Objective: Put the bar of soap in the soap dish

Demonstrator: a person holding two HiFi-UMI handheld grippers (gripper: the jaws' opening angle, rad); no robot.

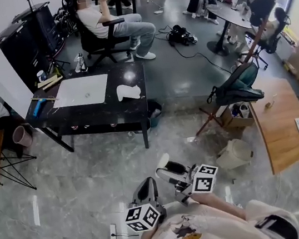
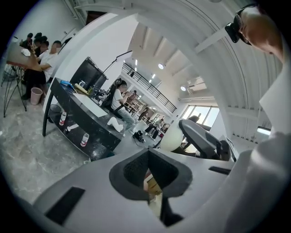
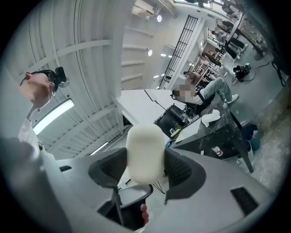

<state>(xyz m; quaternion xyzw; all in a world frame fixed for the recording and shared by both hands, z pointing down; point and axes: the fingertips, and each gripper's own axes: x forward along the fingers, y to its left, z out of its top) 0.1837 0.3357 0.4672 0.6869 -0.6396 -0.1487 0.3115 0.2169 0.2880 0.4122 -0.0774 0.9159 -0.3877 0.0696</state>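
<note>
A cream, rounded bar of soap (image 3: 144,154) stands between the pads of my right gripper (image 3: 144,169), which is shut on it. In the head view the soap (image 1: 163,162) pokes out of the right gripper (image 1: 170,170), low over the floor close to my body. The white soap dish (image 1: 128,92) lies on the black table (image 1: 115,111), far ahead of both grippers. It also shows as a small white dish (image 3: 210,118) in the right gripper view and as the dish (image 2: 116,124) in the left gripper view. My left gripper (image 1: 146,185) is shut with nothing in it.
On the table a white mat (image 1: 82,91) lies left of the dish. Bottles (image 2: 85,139) stand on its lower shelf. A person sits on a chair (image 1: 104,41) behind the table. A wooden table (image 1: 278,124) and a grey bag (image 1: 237,85) are on the right.
</note>
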